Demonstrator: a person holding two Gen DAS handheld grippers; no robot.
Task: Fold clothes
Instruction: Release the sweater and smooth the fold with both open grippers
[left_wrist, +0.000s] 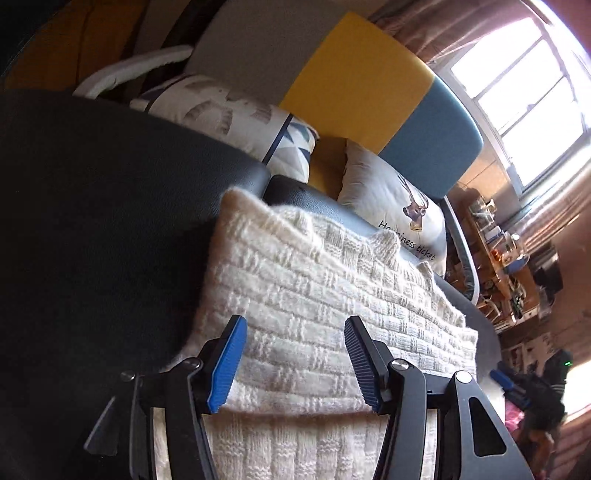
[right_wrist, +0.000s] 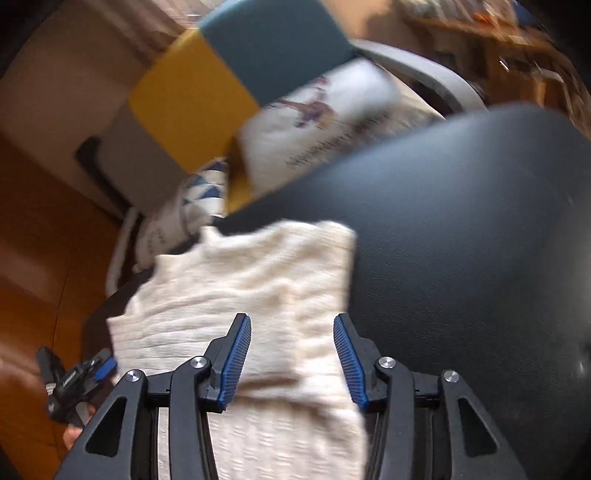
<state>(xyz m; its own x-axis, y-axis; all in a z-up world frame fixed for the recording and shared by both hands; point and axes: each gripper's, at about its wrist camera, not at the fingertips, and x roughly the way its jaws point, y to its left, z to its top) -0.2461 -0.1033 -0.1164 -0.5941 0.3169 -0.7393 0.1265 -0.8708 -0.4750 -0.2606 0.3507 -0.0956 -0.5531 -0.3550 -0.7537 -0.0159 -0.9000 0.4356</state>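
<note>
The left gripper (left_wrist: 295, 334) stood wide open over the folded cream knit sweater (left_wrist: 314, 295), holding nothing. The right gripper (right_wrist: 291, 332) was likewise spread wide above it. The sweater lay on the black leather seat (right_wrist: 461, 240), bare room either side; pillows (left_wrist: 399, 206) sat beyond.

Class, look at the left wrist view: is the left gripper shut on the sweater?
No, the left gripper is open, its blue pads apart over the sweater.
</note>
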